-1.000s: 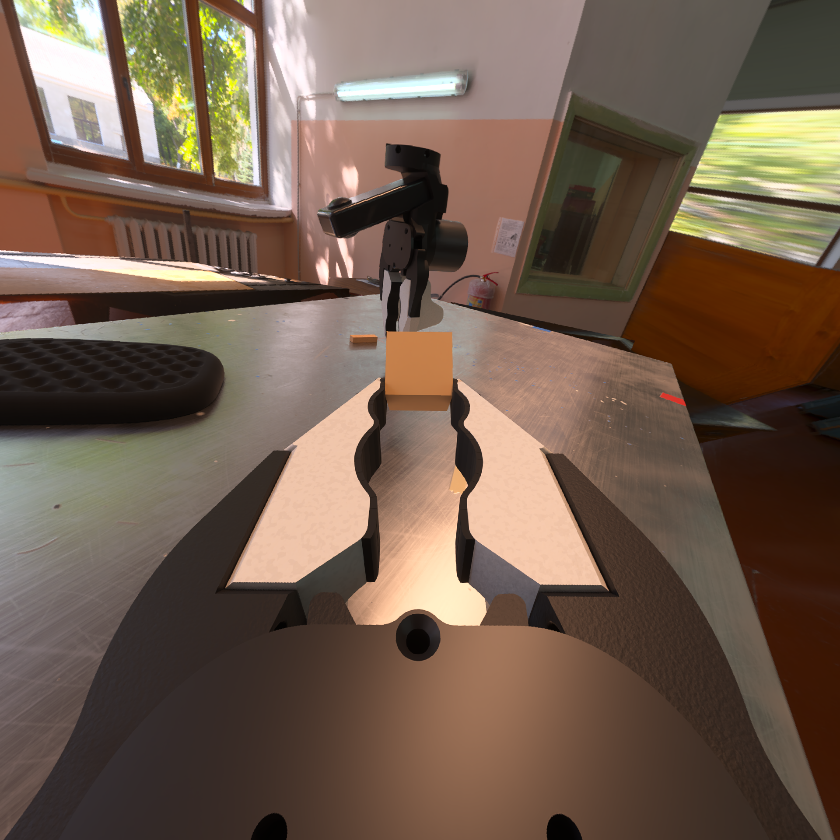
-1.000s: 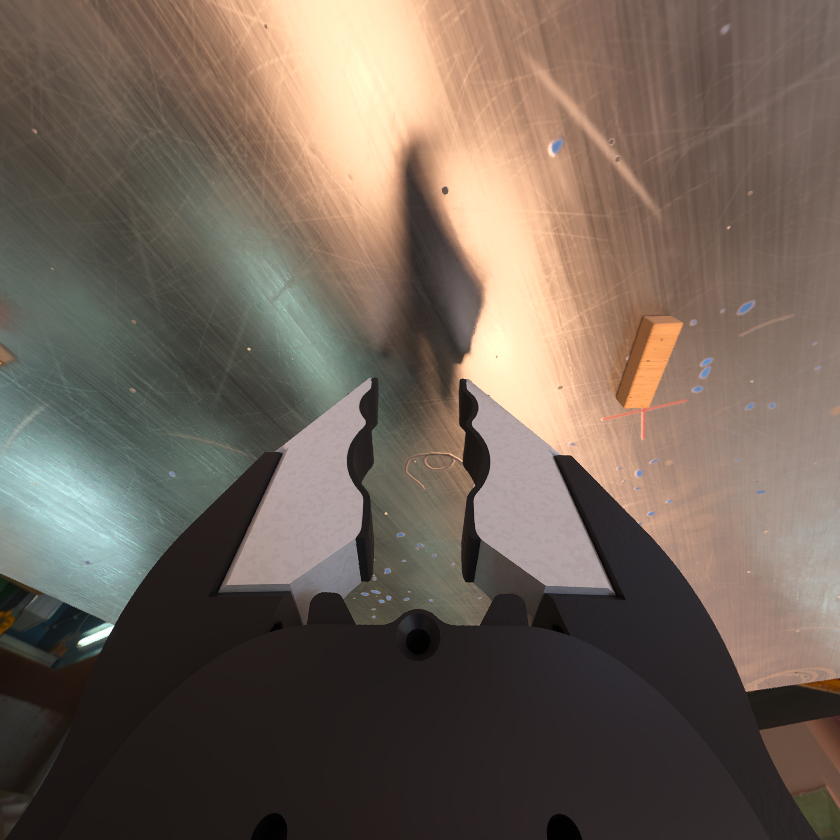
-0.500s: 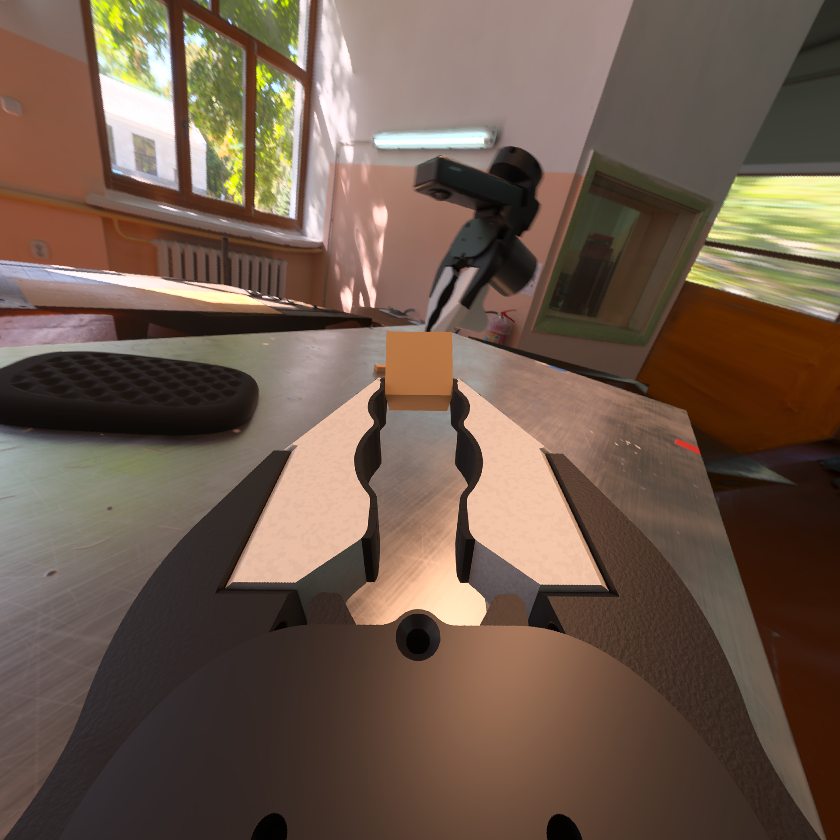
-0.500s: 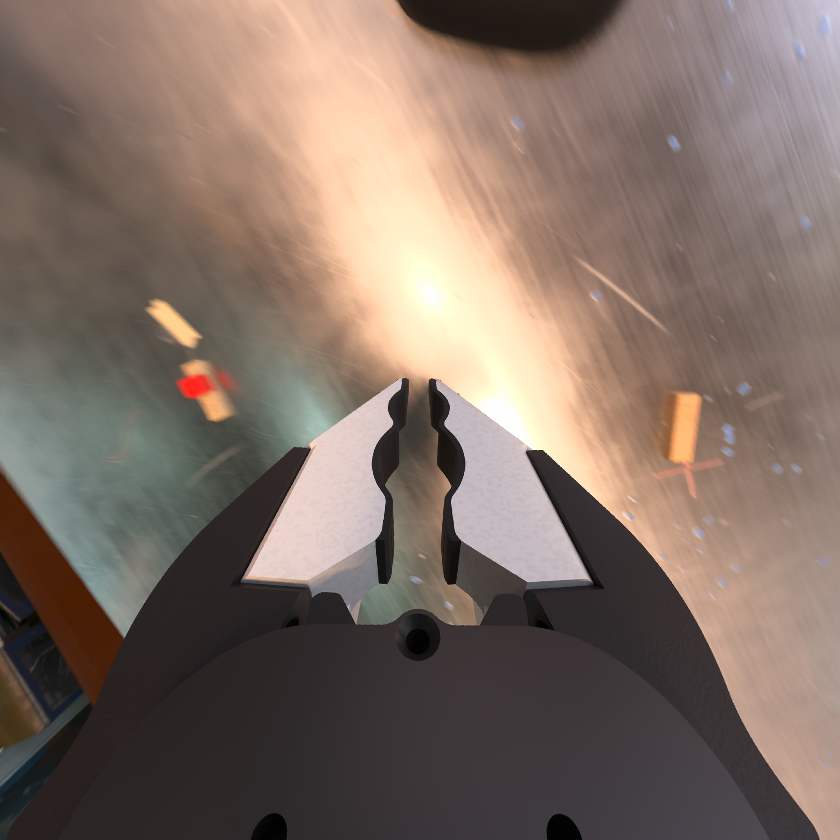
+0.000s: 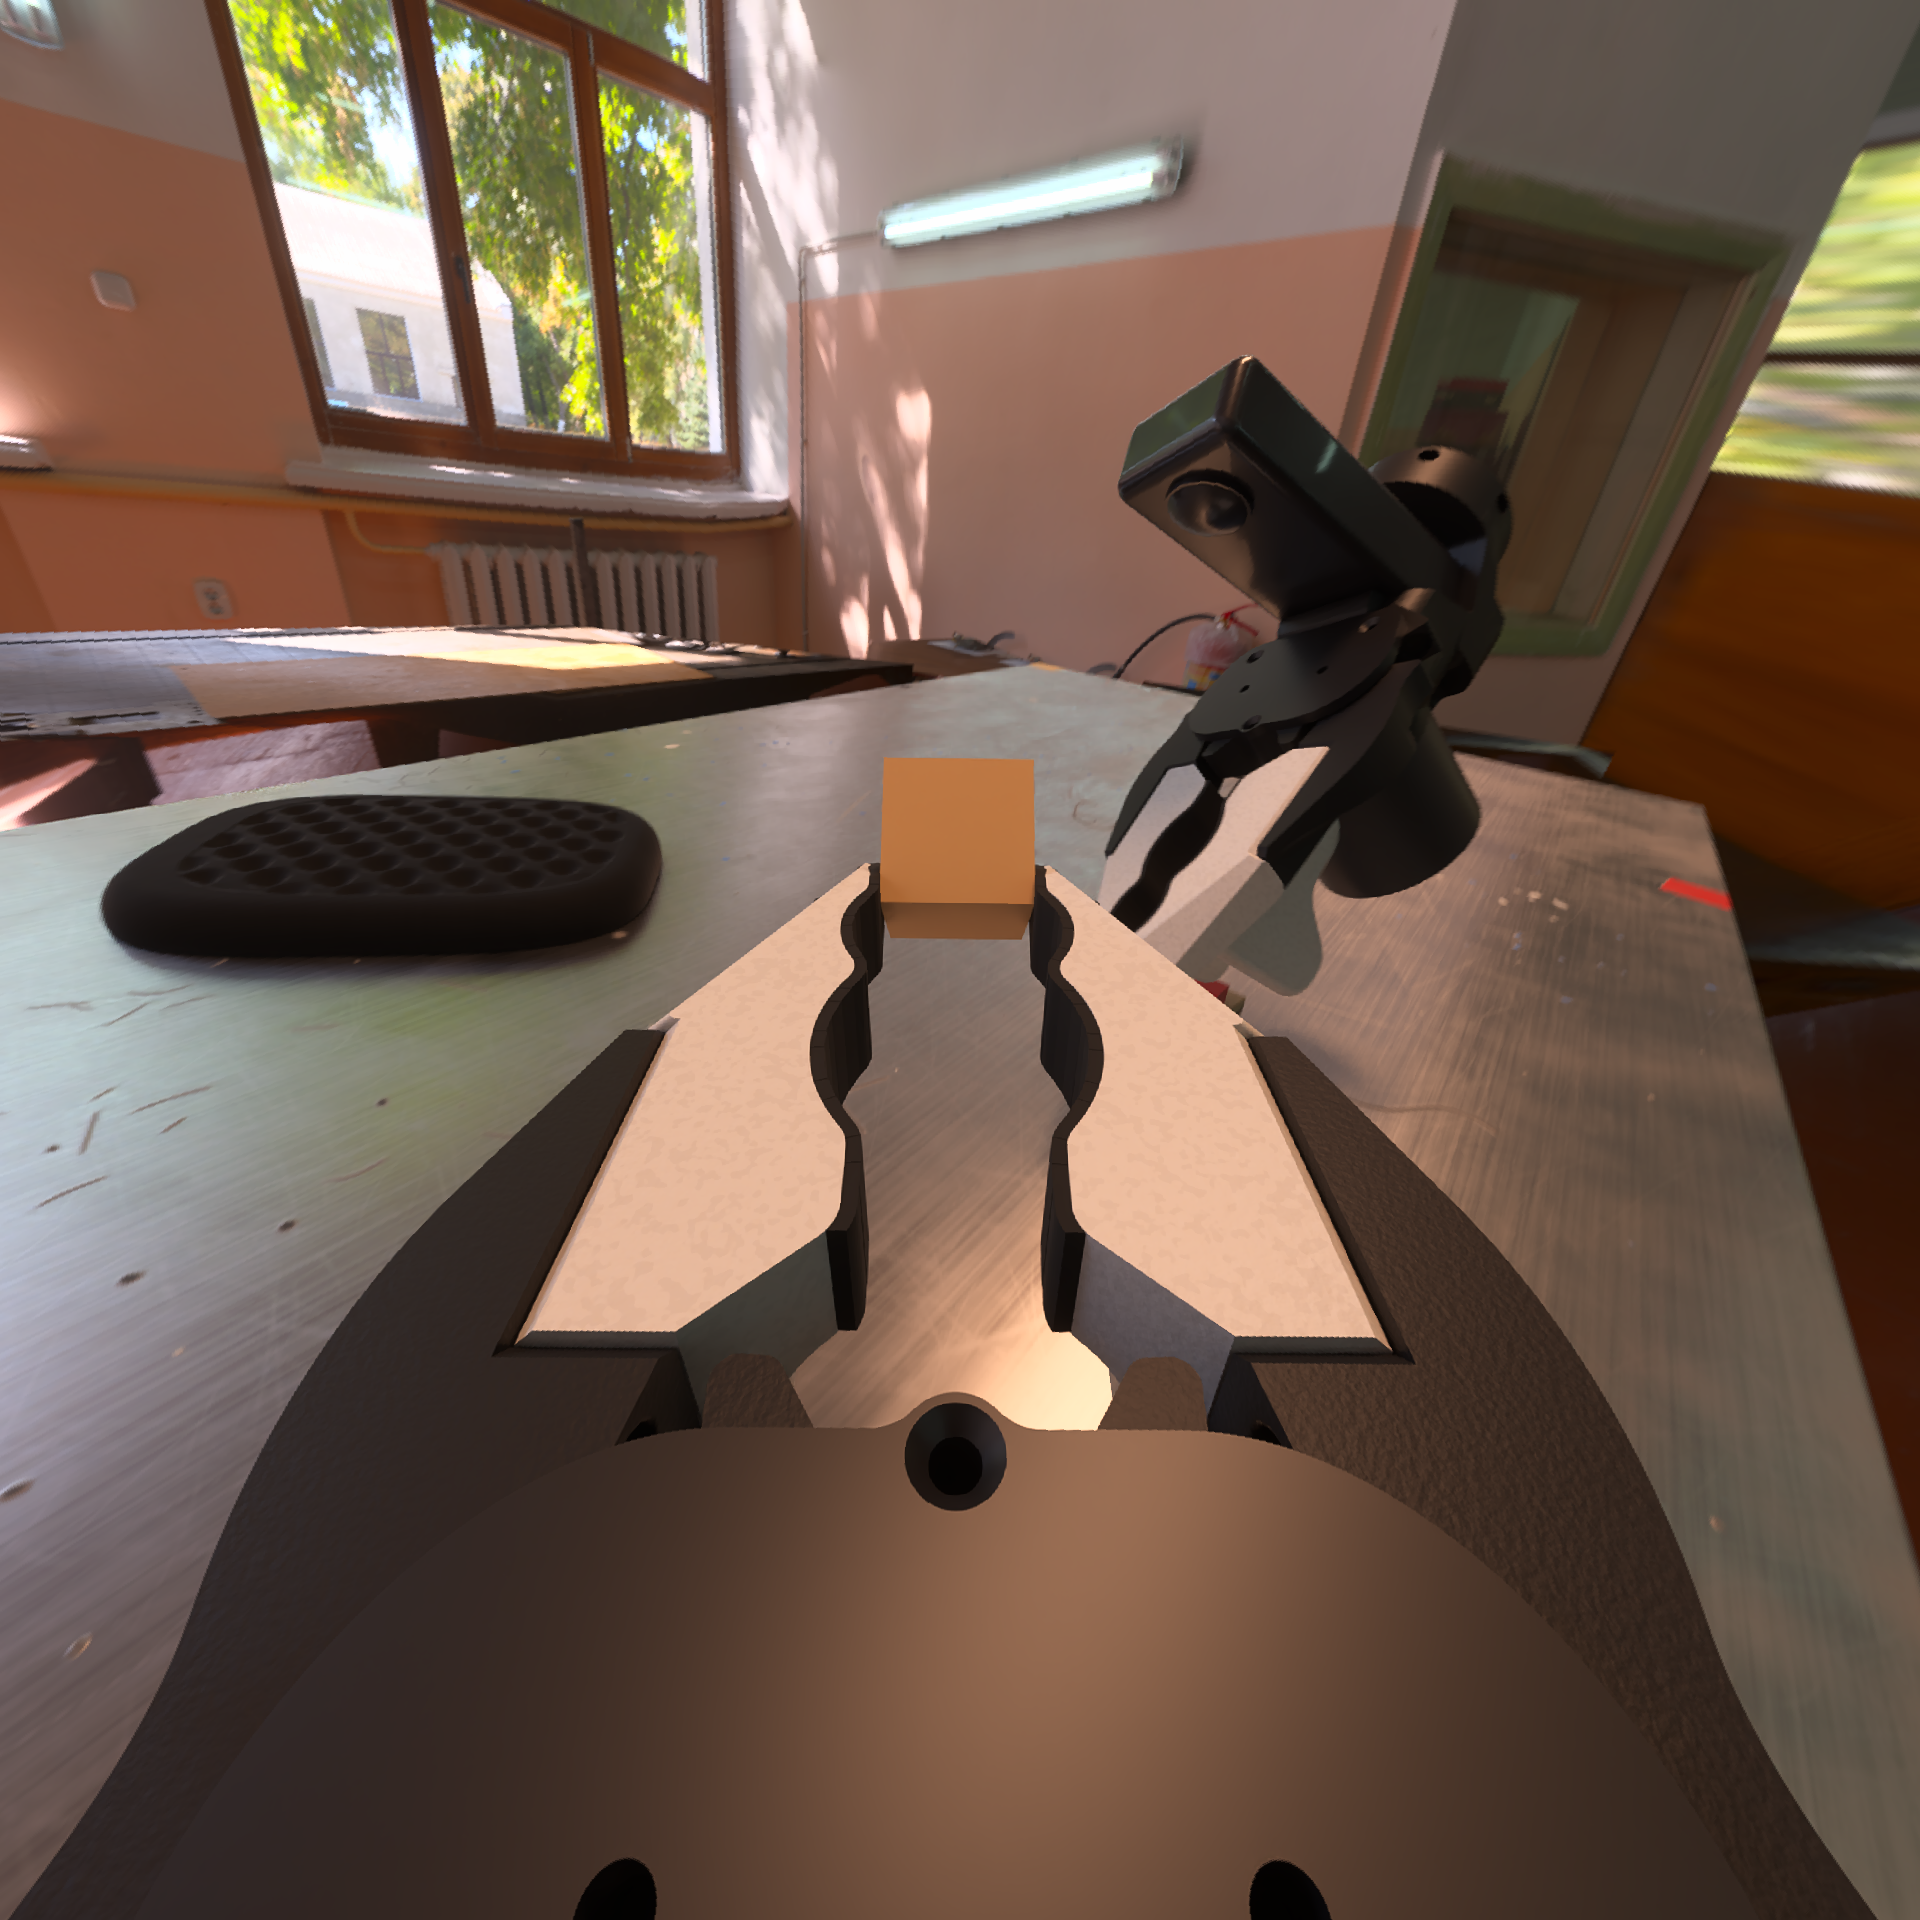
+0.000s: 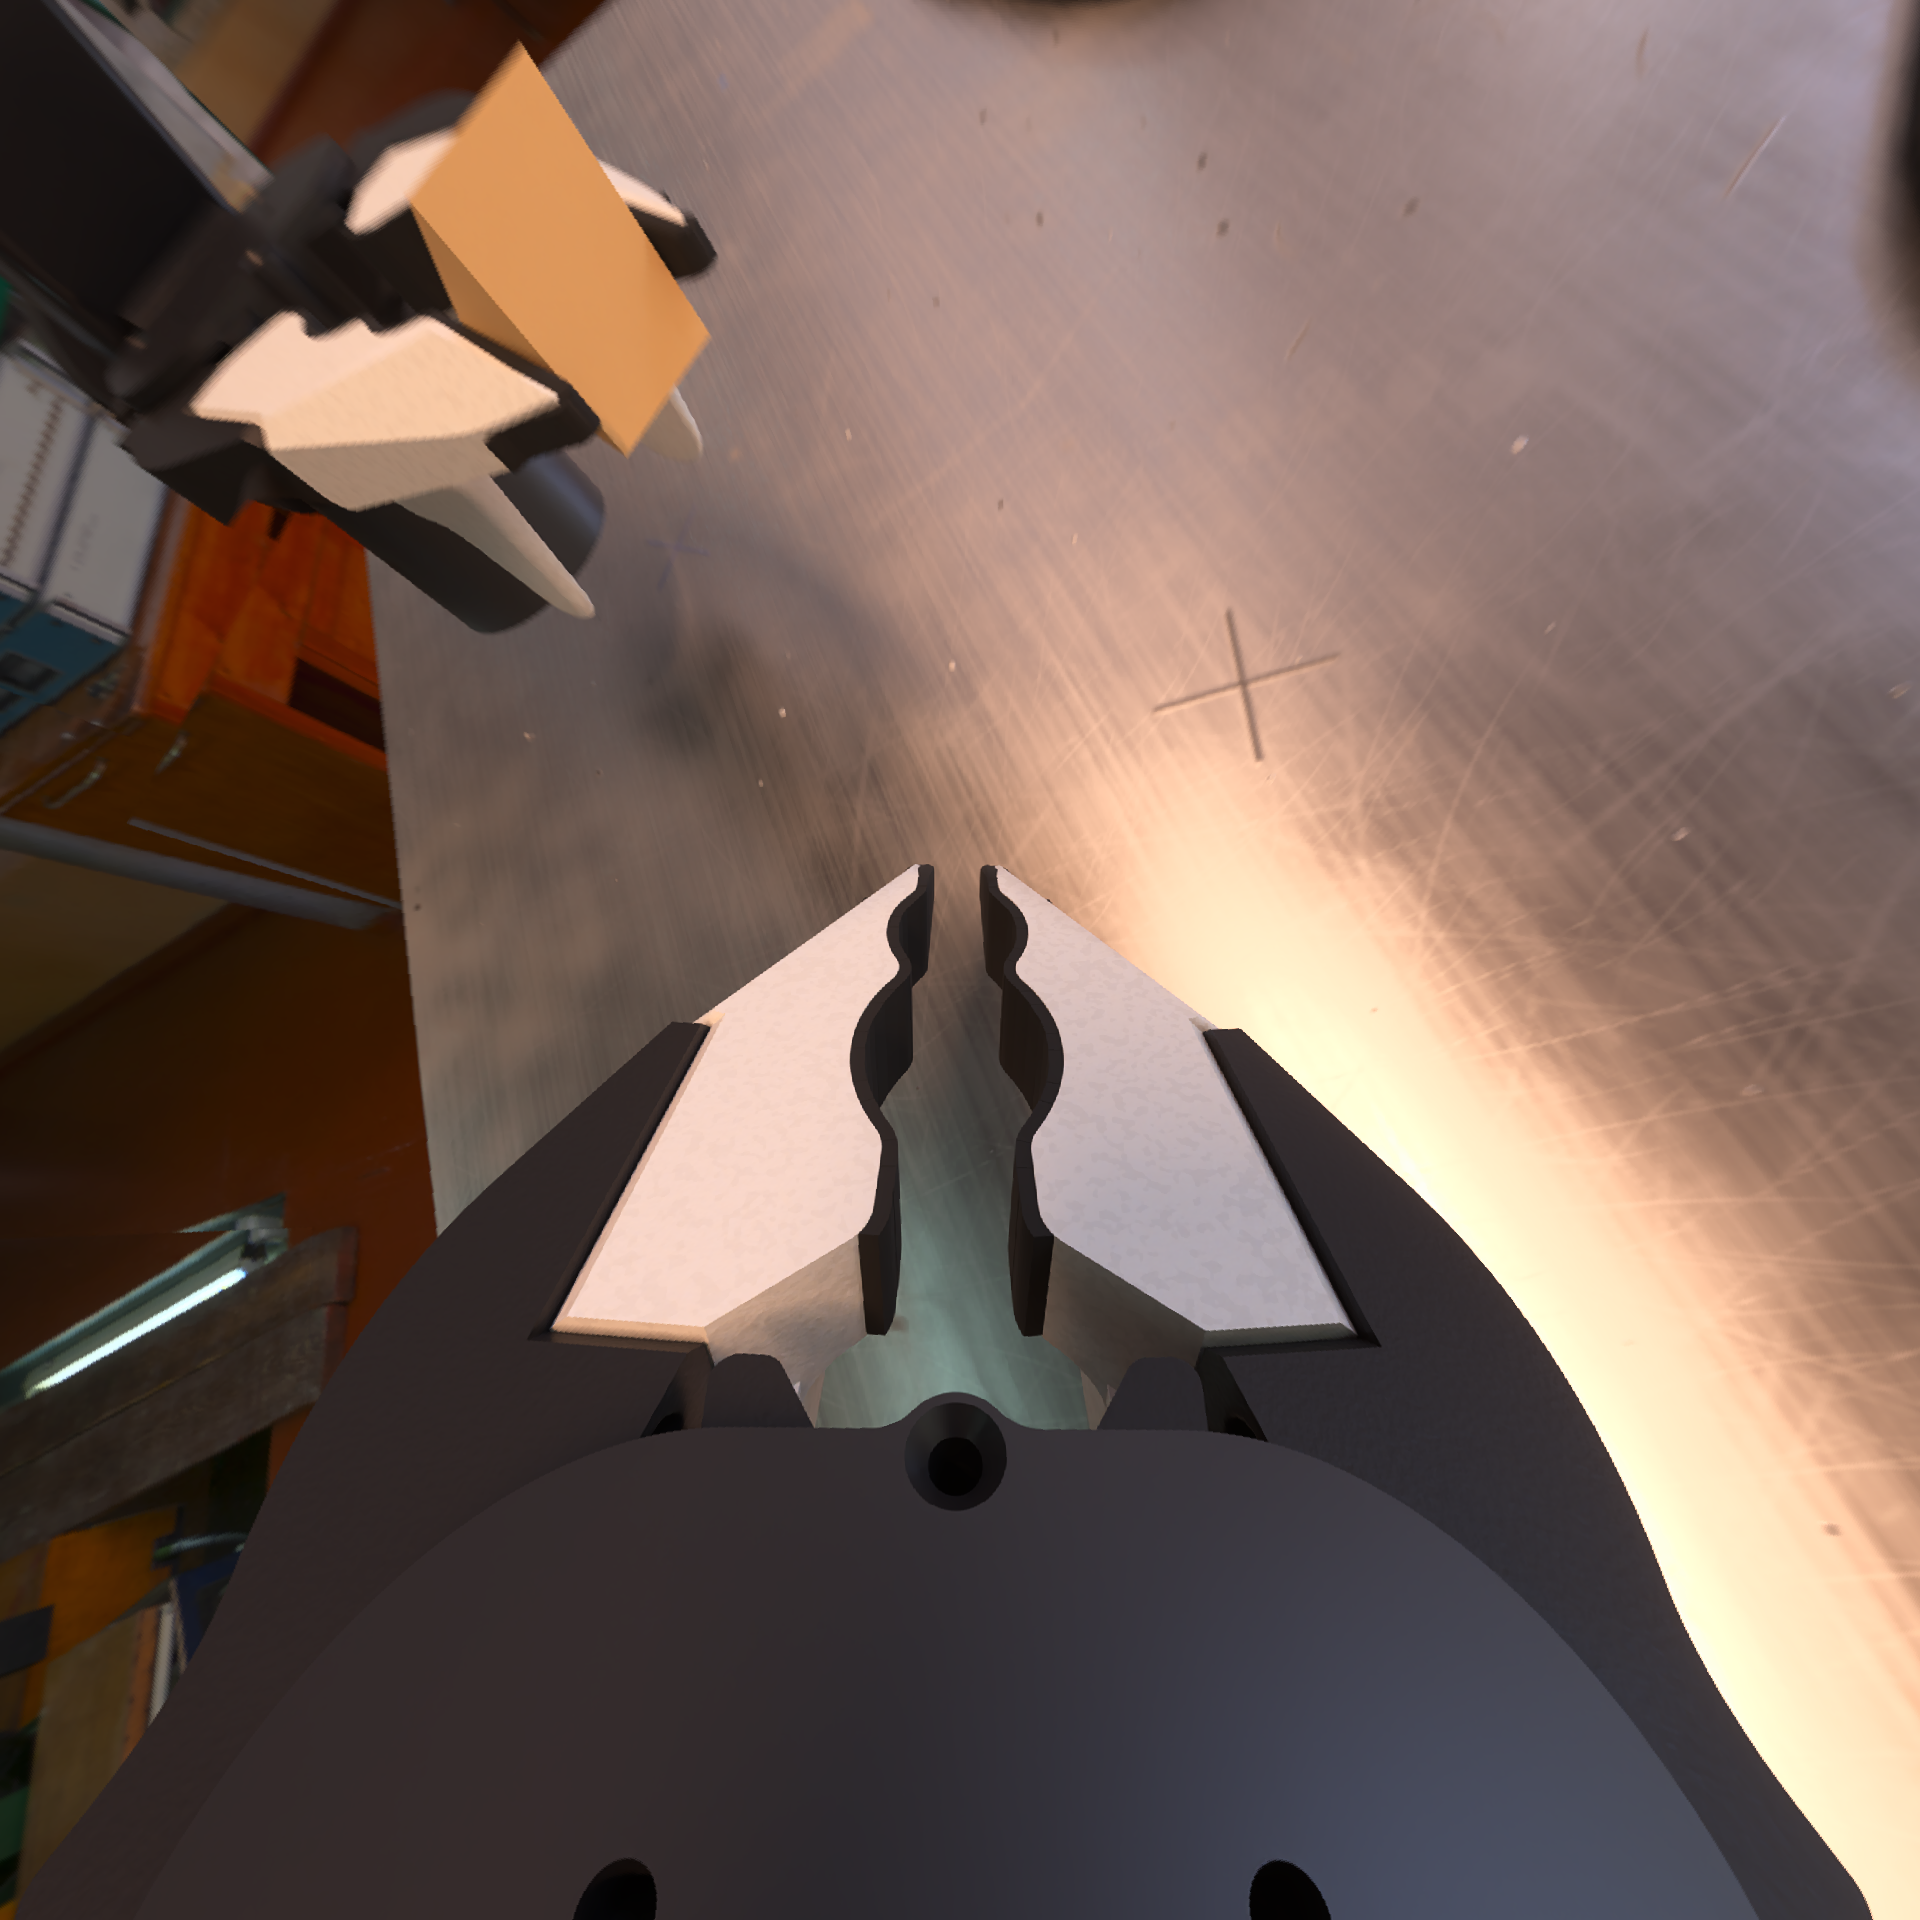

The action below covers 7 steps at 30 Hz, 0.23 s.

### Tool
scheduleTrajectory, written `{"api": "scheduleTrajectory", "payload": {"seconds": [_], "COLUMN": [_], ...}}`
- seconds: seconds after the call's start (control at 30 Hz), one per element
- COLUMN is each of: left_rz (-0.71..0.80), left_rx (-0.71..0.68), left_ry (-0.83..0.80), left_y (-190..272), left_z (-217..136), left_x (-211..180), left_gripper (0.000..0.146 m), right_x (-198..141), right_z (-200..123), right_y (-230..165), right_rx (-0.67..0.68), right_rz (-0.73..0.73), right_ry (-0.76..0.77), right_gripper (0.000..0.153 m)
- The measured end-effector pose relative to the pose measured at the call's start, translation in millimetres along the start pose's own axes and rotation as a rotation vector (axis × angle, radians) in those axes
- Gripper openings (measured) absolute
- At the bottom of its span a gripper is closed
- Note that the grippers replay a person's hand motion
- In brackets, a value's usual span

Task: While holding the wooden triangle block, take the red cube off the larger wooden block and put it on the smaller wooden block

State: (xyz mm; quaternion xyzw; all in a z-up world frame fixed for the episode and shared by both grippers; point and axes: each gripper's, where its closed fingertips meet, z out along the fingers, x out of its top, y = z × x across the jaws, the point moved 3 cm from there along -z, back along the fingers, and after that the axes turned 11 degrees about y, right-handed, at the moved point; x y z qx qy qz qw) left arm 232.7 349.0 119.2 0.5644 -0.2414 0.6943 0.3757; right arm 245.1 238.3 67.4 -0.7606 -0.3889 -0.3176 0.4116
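Observation:
My left gripper point(image 5: 956, 883) is shut on the wooden triangle block point(image 5: 956, 836), which it holds at its fingertips above the metal table point(image 5: 312, 1122). The right wrist view shows it at the upper left point(image 6: 634, 332) with the block point(image 6: 551, 249). My right gripper point(image 6: 956, 883) is empty, its jaws almost together, and it points down at bare table. In the left wrist view it point(image 5: 1153, 925) hangs just right of my left fingertips. A small red sliver point(image 5: 1231, 992) shows under it, mostly hidden. The two other wooden blocks are out of view.
A black honeycomb pad point(image 5: 384, 873) lies on the table to the left. A scratched cross point(image 6: 1247, 681) marks the table. The table's edge point(image 6: 400, 831) runs along the left of the right wrist view, with the floor beyond it. A red mark point(image 5: 1694, 891) sits near the table's far right edge.
My right gripper has narrowed its jaws and swung in close beside my left gripper. The blocks and the red cube have left its view. My left gripper still holds the triangle block.

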Motion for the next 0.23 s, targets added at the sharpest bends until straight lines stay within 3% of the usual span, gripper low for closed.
{"api": "scheduleTrajectory", "payload": {"seconds": [0.23], "left_rz": [-0.036], "left_rx": [0.041], "left_ry": [0.015], "left_y": [-9.3], "left_z": [-17.5], "left_x": [1.0], "left_gripper": [0.027], "right_x": [-14.6], "right_z": [9.5], "right_y": [-1.7], "right_rx": [-0.071], "right_rz": [-0.014], "right_ry": [-0.059], "right_gripper": [0.009]}}
